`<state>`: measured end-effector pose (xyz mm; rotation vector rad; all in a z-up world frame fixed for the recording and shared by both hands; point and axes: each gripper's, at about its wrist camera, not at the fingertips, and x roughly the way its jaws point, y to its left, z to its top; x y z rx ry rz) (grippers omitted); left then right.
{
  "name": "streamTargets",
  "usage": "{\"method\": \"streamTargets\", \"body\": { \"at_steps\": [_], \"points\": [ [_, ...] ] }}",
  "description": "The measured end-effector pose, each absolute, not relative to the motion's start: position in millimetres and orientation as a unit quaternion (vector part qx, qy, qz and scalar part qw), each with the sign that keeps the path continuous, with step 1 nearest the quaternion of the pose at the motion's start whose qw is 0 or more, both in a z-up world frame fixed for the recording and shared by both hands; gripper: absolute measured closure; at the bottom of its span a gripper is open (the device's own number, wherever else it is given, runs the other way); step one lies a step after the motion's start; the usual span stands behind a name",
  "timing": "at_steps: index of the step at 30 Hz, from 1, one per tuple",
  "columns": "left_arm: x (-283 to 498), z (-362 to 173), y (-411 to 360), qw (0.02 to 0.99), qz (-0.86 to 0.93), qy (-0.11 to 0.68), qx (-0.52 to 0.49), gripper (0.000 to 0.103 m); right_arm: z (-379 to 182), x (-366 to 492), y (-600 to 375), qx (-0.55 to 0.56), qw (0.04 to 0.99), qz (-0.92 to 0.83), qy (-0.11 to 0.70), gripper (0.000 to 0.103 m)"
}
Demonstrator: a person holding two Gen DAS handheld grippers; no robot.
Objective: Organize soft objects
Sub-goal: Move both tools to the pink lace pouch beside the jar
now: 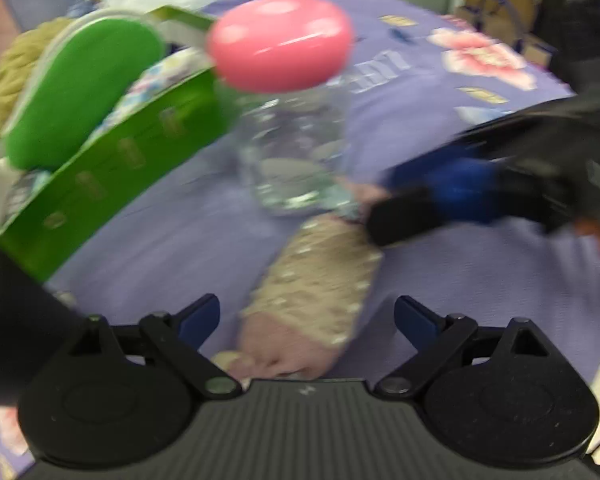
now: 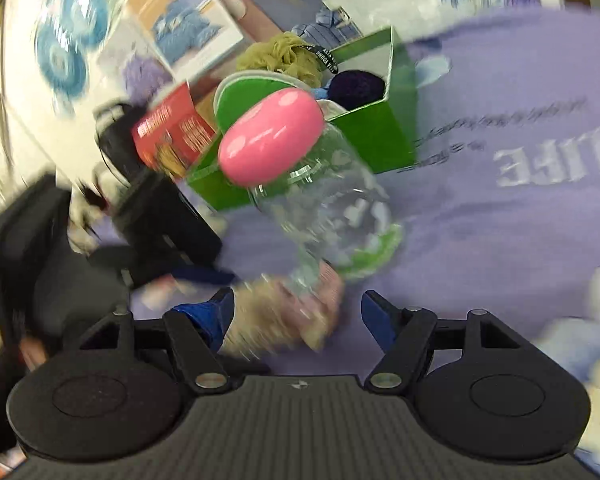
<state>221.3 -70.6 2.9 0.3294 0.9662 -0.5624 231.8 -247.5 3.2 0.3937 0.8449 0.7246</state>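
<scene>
Both frames were motion-blurred. Left gripper (image 1: pixel 307 320) stood wide open with nothing clamped; a beige-and-pink knitted sock (image 1: pixel 312 304) lay on the lilac bedspread (image 1: pixel 480 300) between and beyond its fingers, pads clear of it. Right gripper (image 2: pixel 298 312) was also spread wide, jaws apart on either side of the same sock's end; whether either pad touched the fabric couldn't be told through the blur. In the left view one black finger with blue pad of the right gripper reached in from the right, tip at the sock's far end.

A clear plastic jar (image 1: pixel 296 152) with a pink lid (image 1: pixel 280 42) stood just beyond the sock, touching or nearly touching it.

The green box (image 1: pixel 112 168) sat behind and left of the jar. It held a green oval sponge (image 1: pixel 84 96), a tan mesh puff (image 2: pixel 280 56) and a dark blue ball of something soft (image 2: pixel 356 84). A red carton (image 2: pixel 170 132) lay beside the box.
</scene>
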Motion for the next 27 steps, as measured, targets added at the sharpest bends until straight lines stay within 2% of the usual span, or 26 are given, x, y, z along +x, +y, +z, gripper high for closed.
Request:
{"method": "streamTargets", "body": {
  "at_steps": [3, 6, 15, 19, 22, 27],
  "points": [
    [217, -1, -76, 0.831, -0.280, 0.448, 0.174, 0.008, -6, 244, -239, 0.233, 0.804, 0.350, 0.421, 0.045],
    [209, -3, -77, 0.830, -0.283, 0.443, 0.184, 0.008, -6, 237, -231, 0.224, 0.792, 0.355, 0.444, 0.045],
    [168, 5, -72, 0.806, -0.351, 0.444, 0.173, 0.008, 34, 163, -213, 0.116, 0.815, 0.358, 0.440, 0.044],
    [144, 5, -73, 0.804, -0.354, 0.426, 0.216, 0.008, 51, 135, -209, 0.003, 0.837, 0.348, 0.424, 0.045],
    [145, 3, -63, 0.800, -0.346, 0.431, 0.233, 0.008, 67, 124, -203, -0.138, 0.859, 0.339, 0.358, 0.045],
    [160, 1, -56, 0.780, -0.357, 0.442, 0.262, 0.008, 61, 128, -187, -0.357, 0.747, 0.477, 0.296, 0.045]
  ]
}}
